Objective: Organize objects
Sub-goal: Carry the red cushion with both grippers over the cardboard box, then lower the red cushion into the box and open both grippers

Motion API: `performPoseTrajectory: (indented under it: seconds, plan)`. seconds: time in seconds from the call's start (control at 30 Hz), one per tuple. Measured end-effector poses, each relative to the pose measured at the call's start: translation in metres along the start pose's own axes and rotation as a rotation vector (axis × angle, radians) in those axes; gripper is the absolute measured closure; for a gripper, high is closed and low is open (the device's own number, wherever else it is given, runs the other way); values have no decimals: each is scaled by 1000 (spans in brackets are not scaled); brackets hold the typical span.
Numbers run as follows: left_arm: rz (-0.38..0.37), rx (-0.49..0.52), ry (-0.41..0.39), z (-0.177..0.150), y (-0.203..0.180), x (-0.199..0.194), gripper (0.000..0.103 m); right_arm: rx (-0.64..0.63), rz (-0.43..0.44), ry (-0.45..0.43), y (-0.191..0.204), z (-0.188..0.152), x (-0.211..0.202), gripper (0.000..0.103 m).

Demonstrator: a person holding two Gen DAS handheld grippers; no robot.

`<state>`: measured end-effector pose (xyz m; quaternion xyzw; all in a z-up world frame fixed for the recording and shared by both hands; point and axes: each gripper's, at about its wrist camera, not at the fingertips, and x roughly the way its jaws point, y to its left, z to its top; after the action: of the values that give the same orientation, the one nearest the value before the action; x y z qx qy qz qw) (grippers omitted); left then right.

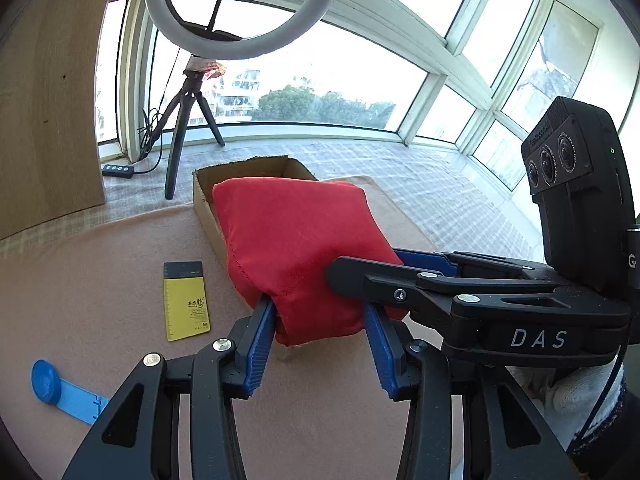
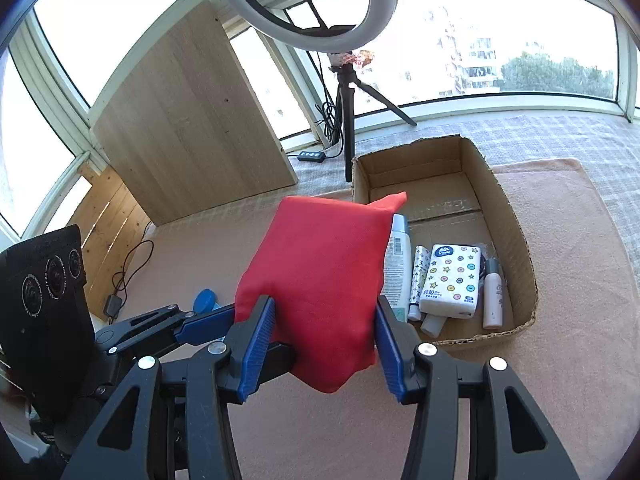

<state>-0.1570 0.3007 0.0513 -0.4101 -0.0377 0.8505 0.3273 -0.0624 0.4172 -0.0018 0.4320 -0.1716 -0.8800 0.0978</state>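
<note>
A red cloth pouch (image 1: 296, 248) is held in the air by both grippers, in front of an open cardboard box (image 1: 202, 200). My left gripper (image 1: 320, 320) is shut on its near end; my right gripper (image 2: 325, 320) is shut on the same pouch (image 2: 320, 272) from the other side. The right gripper's arm shows in the left wrist view (image 1: 460, 292). The box (image 2: 516, 240) holds a tissue pack (image 2: 452, 280), a white tube (image 2: 398, 264), a patterned stick (image 2: 418, 280) and a small white bottle (image 2: 494, 296).
A yellow card (image 1: 186, 300) and a blue scoop-like tool (image 1: 60, 388) lie on the pink mat (image 1: 100, 280). A ring light on a tripod (image 1: 240, 8) stands behind the box. A wooden board (image 2: 192, 120) leans by the window.
</note>
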Motion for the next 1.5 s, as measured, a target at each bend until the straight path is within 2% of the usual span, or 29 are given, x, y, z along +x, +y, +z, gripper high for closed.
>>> performPoseTrajectory:
  seconds: [0.33,0.67,0.83,1.23,1.5]
  plan:
    - [17,-11,-8,41,-10,63,56,-3,-73,-47,-44,39,9,57]
    - [35,-33,4,55,-4,104,56,6,-112,-43,-72,57,28,57]
    - [119,-58,50,55,10,118,51,-2,-170,-20,-75,59,40,52]
    - [143,-39,42,42,22,90,51,31,-151,-14,-70,52,39,52]
    - [185,-62,61,7,48,54,51,56,-105,-10,-53,32,34,52]
